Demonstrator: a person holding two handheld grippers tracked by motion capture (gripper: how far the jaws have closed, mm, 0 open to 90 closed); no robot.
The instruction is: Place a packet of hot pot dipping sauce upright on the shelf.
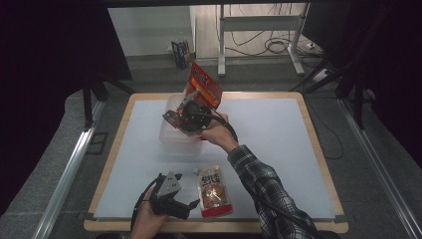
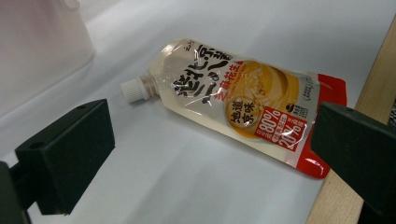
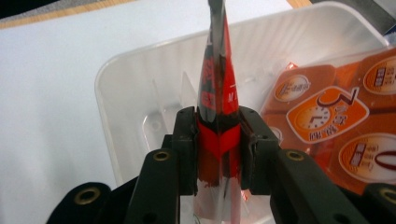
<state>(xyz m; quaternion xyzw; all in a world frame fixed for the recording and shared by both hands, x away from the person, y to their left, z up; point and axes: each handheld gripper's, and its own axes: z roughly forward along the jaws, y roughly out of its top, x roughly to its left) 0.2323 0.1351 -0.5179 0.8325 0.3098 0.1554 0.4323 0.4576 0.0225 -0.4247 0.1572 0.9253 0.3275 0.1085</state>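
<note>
Right gripper (image 3: 218, 140) clamped on a red snack packet (image 3: 215, 93), pads pressing both faces near its lower end. Packet held upright, edge-on to the right gripper view, over the clear plastic bin (image 3: 140, 74). In the high view, same packet (image 1: 204, 87) raised above the bin (image 1: 169, 137), tilted toward the far edge of the worktop (image 1: 278, 134); right gripper (image 1: 191, 112) just under it, plaid sleeve (image 1: 263, 189) running in from the bottom right. Orange packet (image 3: 327, 121) with clock print already lying inside the bin, to the right of the held one, apparently not touching it.

Left gripper (image 1: 171, 199) low at the near edge of the worktop, jaws spread wide, nothing between them. Spouted pouch (image 2: 233, 100) lying flat on the white surface ahead of the left gripper, white cap pointing toward the bin, red corner near the wooden rim (image 2: 373, 88). Neither pad touching the pouch. High view: pouch (image 1: 214, 191) just beside the left gripper, on its right, well apart from the bin.

Bin sits on the far-left part of the worktop.
</note>
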